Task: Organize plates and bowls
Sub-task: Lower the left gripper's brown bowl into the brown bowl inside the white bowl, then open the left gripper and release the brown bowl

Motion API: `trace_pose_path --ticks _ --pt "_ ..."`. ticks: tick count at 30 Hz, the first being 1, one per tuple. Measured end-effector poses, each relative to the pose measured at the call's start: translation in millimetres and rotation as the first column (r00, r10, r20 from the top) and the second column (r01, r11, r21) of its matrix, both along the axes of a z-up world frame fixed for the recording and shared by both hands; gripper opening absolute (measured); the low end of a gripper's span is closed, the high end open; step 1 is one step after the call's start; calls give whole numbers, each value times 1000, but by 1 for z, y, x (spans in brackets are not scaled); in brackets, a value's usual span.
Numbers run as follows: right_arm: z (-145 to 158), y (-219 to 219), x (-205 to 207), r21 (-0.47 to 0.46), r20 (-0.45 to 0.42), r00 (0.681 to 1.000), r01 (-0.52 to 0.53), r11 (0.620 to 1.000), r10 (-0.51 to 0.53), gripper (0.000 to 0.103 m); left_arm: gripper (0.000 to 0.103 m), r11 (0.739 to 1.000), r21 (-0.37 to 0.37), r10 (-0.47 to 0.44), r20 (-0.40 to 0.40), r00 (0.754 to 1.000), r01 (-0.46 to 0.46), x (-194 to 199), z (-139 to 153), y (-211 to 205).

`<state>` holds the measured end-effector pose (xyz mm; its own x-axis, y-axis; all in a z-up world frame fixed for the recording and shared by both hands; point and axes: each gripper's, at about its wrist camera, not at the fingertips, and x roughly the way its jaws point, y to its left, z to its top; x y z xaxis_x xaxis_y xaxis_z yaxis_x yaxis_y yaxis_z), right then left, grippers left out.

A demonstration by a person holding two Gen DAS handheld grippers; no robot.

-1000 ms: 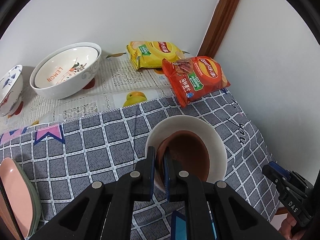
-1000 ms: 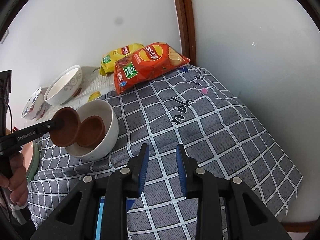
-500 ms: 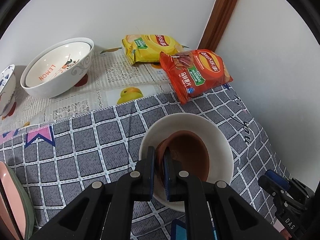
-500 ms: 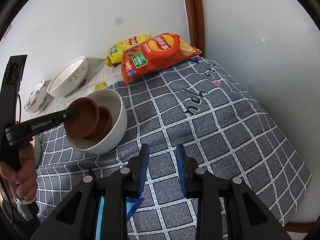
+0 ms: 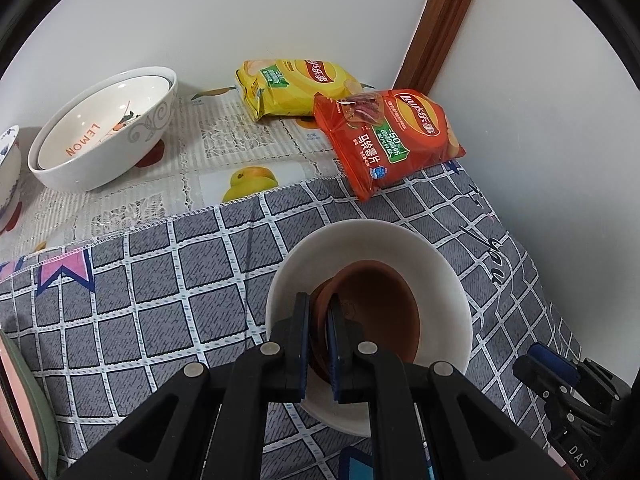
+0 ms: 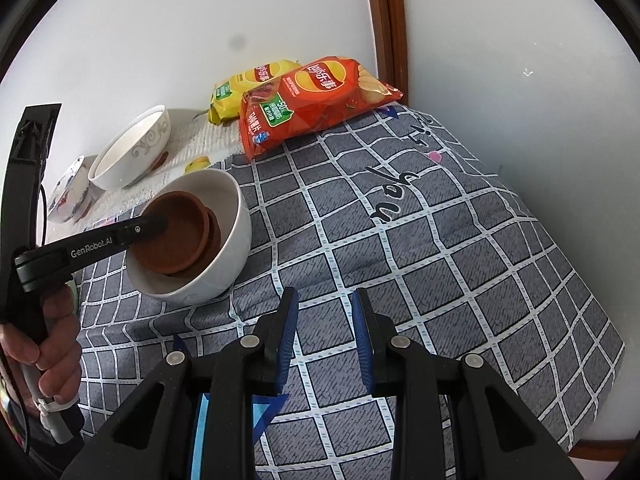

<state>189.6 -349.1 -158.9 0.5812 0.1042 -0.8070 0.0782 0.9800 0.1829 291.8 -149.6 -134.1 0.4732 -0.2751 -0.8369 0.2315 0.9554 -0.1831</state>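
My left gripper [image 5: 318, 300] is shut on the near rim of a small brown dish [image 5: 380, 308]. It holds the dish tilted inside a white bowl [image 5: 360, 226] on the grey checked cloth. In the right wrist view the held brown dish [image 6: 176, 236] lies over a second brown dish [image 6: 215, 232] in the same white bowl [image 6: 236, 240], with the left gripper [image 6: 158, 222] reaching in from the left. My right gripper [image 6: 325, 300] hovers open over the cloth to the right of the bowl, with nothing between its fingers.
Two nested white bowls [image 5: 100, 136] marked LEMON and a blue-patterned bowl [image 5: 8, 172] stand at the back left. A yellow crisp bag [image 5: 292, 84] and a red one [image 5: 392, 136] lie by the wall corner. A pink plate [image 5: 20, 420] shows at the left edge.
The left gripper has carried the brown dish down from above the white bowl's rim into the bowl, over the other brown dish. The right gripper has stayed open and almost still.
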Motion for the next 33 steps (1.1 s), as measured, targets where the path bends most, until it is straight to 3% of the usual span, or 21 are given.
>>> trace_pose_path --ticks 26,33 --pt "1 2 1 -9 -11 1000 -15 1000 15 27 9 999 37 -24 -1 1000 24 -3 0 -5" --pt "7 5 -1 -13 5 1000 -25 1000 26 28 17 999 43 -31 20 999 30 -10 14 -7"
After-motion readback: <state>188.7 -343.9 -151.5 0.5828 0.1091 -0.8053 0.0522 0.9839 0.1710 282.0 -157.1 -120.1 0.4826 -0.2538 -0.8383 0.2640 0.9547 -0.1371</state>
